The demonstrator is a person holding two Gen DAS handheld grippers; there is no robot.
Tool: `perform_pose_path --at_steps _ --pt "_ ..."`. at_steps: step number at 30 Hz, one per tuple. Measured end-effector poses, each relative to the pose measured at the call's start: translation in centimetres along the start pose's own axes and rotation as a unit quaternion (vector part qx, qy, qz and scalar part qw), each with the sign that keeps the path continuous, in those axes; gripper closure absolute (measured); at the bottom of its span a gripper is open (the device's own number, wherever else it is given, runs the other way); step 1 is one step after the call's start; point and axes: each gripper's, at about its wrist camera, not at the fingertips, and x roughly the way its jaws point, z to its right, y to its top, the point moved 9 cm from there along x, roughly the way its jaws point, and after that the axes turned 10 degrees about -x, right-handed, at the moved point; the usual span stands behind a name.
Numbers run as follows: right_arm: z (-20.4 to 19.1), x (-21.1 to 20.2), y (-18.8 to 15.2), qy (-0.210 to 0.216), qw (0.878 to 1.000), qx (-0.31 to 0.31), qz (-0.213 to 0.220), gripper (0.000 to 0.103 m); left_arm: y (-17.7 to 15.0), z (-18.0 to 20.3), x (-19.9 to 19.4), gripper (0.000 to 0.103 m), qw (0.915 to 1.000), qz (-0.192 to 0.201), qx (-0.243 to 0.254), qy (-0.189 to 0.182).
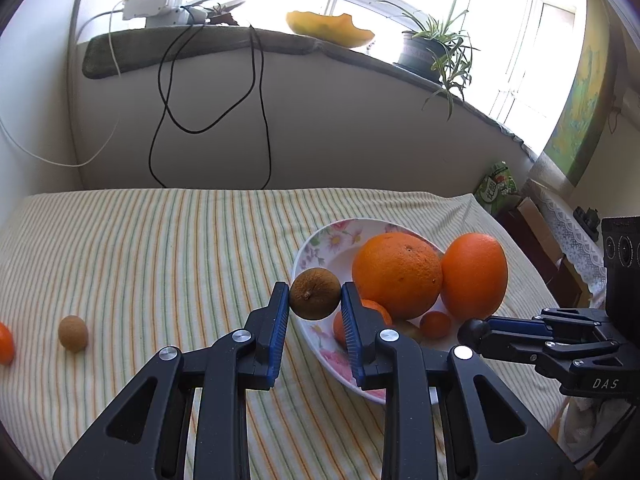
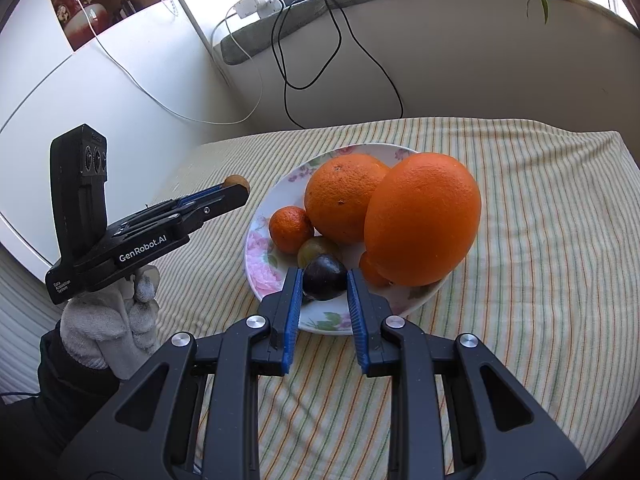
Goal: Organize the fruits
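My left gripper (image 1: 315,300) is shut on a brown kiwi (image 1: 315,294), held just above the left rim of the floral plate (image 1: 316,248). It also shows in the right wrist view (image 2: 236,188). My right gripper (image 2: 323,282) is shut on a dark plum (image 2: 324,276) over the plate's (image 2: 260,268) near part; the plum also shows in the left wrist view (image 1: 473,329). The plate holds two big oranges (image 2: 344,196) (image 2: 422,216), a mandarin (image 2: 290,228), a greenish fruit (image 2: 316,249) and a small orange fruit (image 1: 435,323).
A second kiwi (image 1: 73,333) and an orange fruit (image 1: 5,342) lie on the striped tablecloth (image 1: 160,248) at the far left. Cables (image 1: 256,112) hang down the wall behind. A potted plant (image 1: 432,50) stands on the sill. A cabinet (image 1: 552,256) stands right of the table.
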Motion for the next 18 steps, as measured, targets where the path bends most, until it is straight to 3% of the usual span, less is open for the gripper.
perform_pose_path --at_steps 18 --pt "0.4 0.6 0.0 0.009 1.000 0.005 -0.003 0.079 0.4 1.6 1.7 0.078 0.9998 -0.011 0.014 -0.004"
